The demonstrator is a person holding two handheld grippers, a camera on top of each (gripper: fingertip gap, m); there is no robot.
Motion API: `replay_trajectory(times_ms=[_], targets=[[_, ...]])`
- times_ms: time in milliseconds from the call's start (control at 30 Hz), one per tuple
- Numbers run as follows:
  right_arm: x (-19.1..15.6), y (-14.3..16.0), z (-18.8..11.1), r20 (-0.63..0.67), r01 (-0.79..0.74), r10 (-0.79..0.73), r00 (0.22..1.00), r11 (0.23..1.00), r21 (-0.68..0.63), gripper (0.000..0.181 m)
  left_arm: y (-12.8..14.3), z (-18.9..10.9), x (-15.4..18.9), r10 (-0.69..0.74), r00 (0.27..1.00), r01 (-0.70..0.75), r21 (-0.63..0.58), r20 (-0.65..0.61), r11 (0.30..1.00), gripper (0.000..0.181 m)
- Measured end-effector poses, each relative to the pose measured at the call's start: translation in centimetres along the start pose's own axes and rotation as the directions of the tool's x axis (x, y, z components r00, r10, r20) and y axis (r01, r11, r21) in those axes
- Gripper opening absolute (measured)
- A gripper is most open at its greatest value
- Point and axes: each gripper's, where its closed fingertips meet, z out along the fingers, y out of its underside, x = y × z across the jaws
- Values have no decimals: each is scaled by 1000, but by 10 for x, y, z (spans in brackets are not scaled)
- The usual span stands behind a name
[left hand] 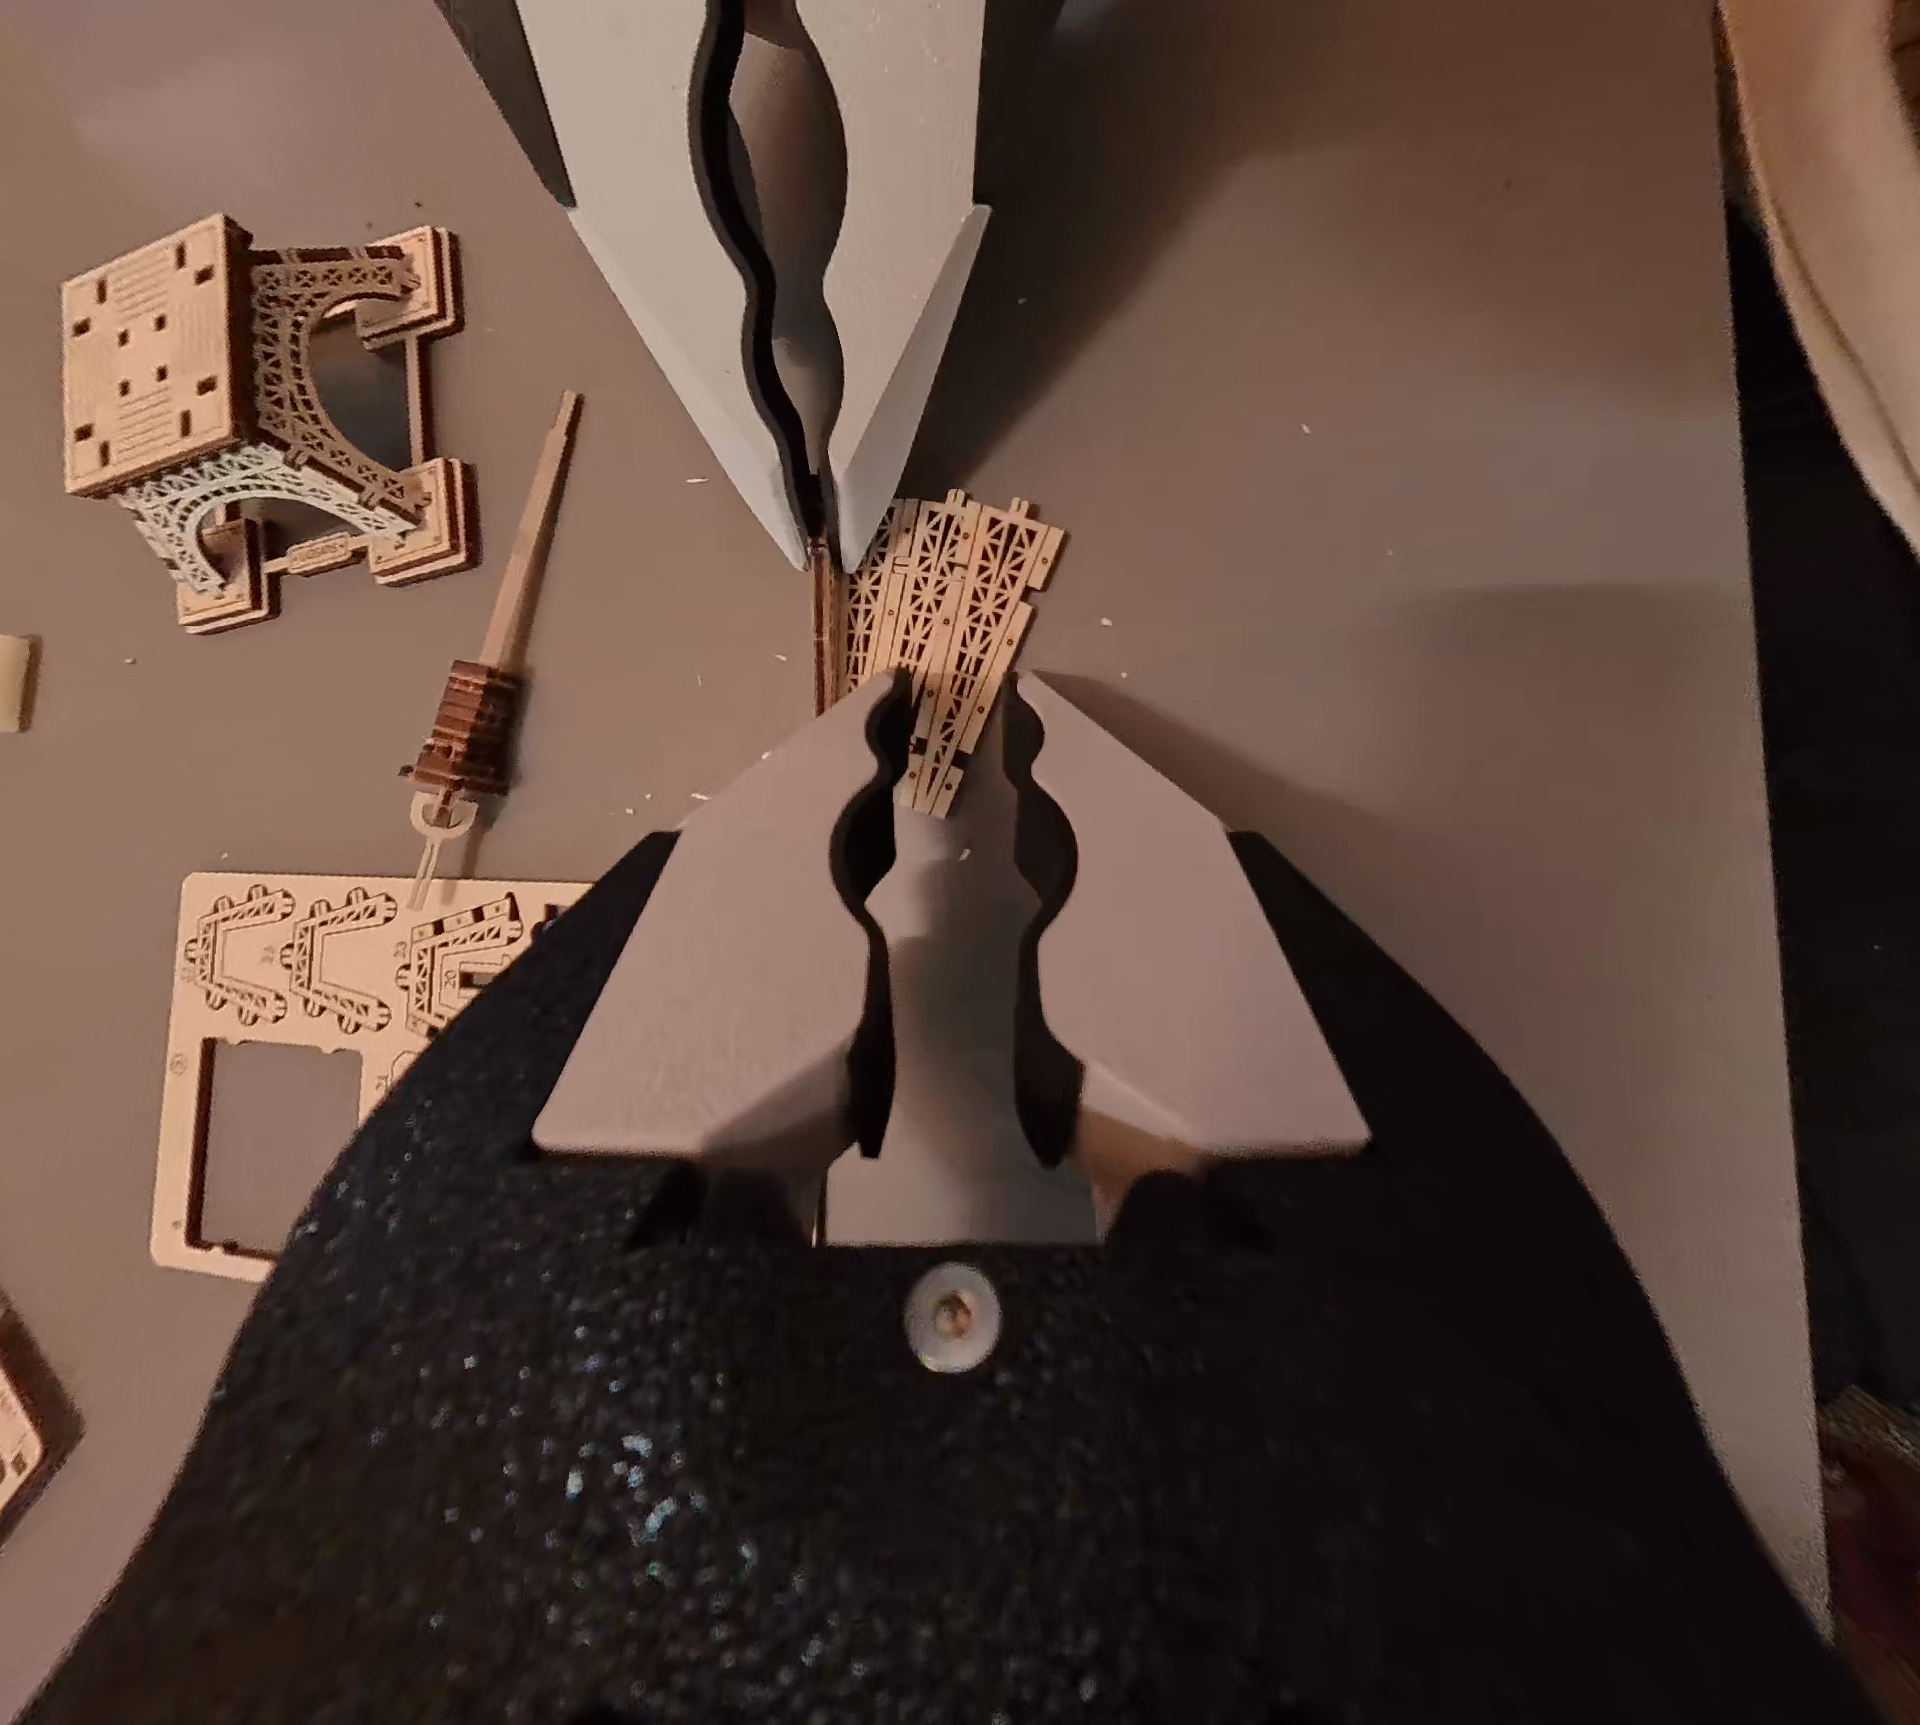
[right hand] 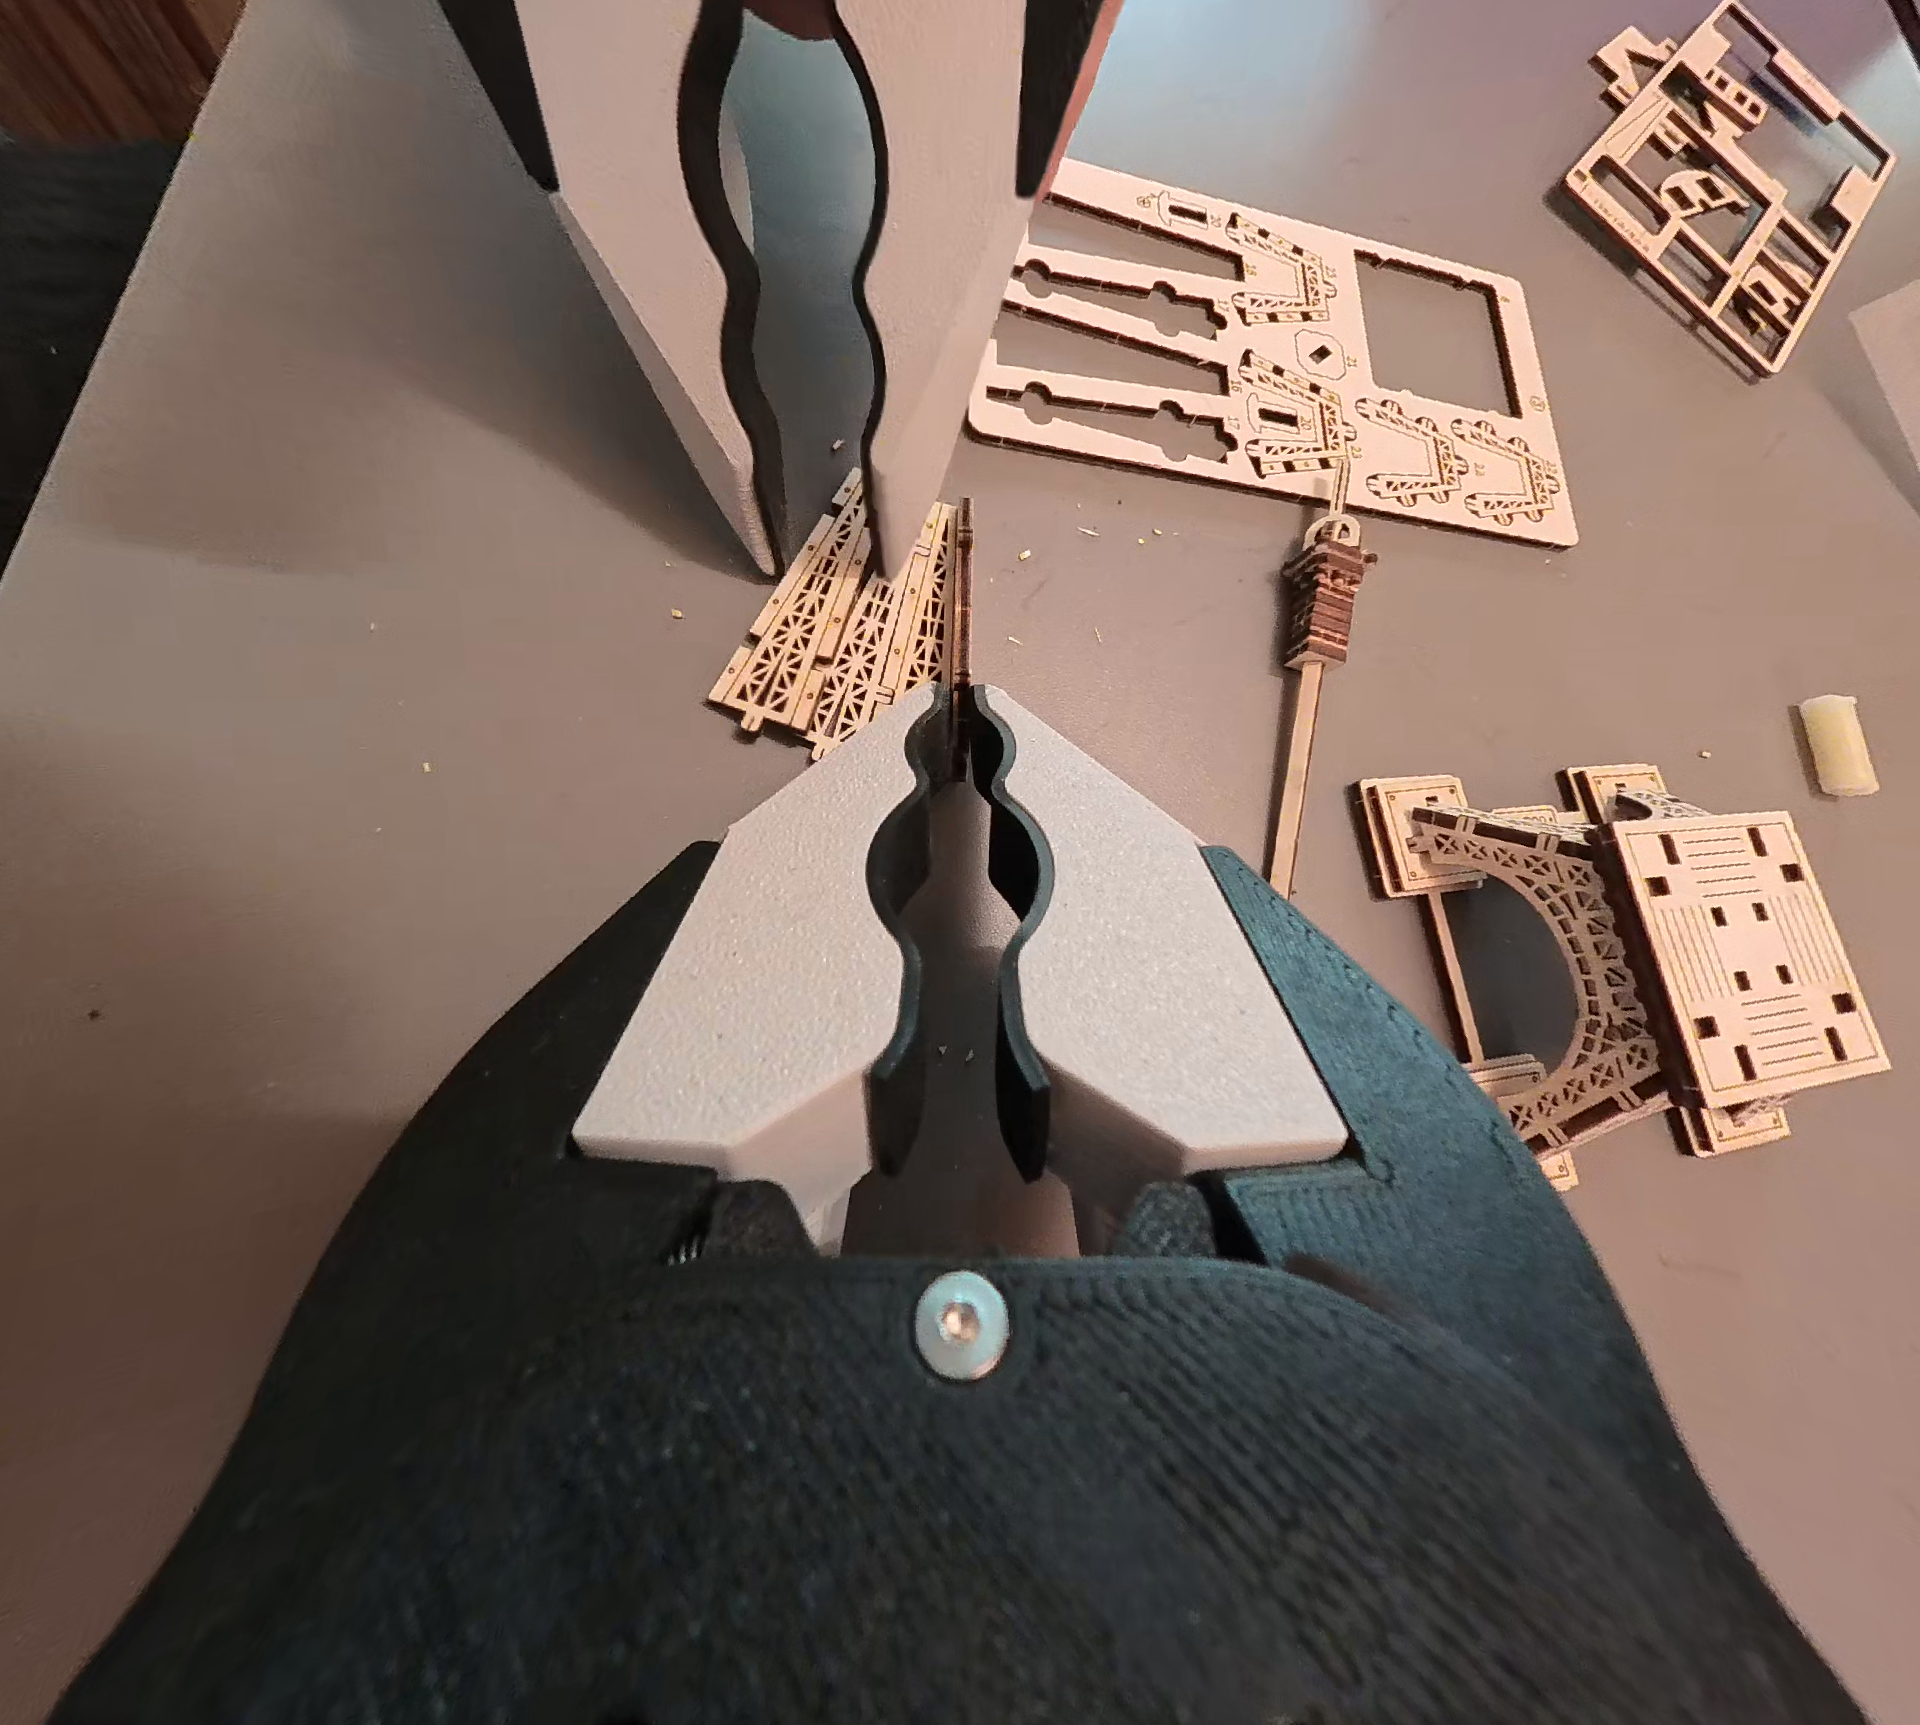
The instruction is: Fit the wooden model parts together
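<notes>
Right tool (right hand: 961, 704): grey fingers with wavy black pads, clenched on the edge of a thin upright lattice-cut wooden panel (right hand: 964, 626) that stands on its long edge on the worktop.
Left tool (left hand: 956, 688): fingers parted; one tip presses down on the flat pale lattice-cut wooden panels (left hand: 961, 595), nothing gripped between them.
Flat panels: lying fanned on the grey worktop (left hand: 1351, 532), directly between the two tools, touching the foot of the upright panel.
Arched wooden tower base (left hand: 260, 418): a lattice-legged block with a slotted square top, tipped on its side, well apart from the panels.
Slim wooden spire with dark stacked rings (left hand: 488, 678): lying flat between the tower base and the panels.
Pale laser-cut wooden parts sheet (right hand: 1278, 366): flat on the worktop, several pieces already punched out, beside the spire's ringed end.
Second, smaller cut-out wooden frame (right hand: 1735, 189): near the far edge in the right wrist view.
Small cream cylinder (right hand: 1837, 748): lying alone near the tower base.
</notes>
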Motion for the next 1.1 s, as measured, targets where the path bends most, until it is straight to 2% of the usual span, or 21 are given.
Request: replay_trajectory(times_ms=[33,400,767,867,933,1100], targets=[[0,0,0,0,0,0,1000,1000,0,1,0,0,1,7,1000,-7,-8,-11,1000,13],[0,0,0,-3,3,-3,1000,1000,0,1,1,-1,-2,150,989,-149,-116,-1,982,13],[0,0,0,-3,3,-3,1000,1000,0,1,0,-1,1,123,992,-125,-91,-33,988,17],[0,0,0,-1,1,-1,1000,1000,0,1,-5,-6,-1,84,996,-85,-46,-13,995,33],[0,0,0,-2,2,-2,1000,1000,0,1,-12,-11,-3,43,999,-43,15,1,999,36],[0,0,0,-1,1,-1,1000,1000,0,1,-29,-17,-9,-96,994,86,170,51,982,16]])
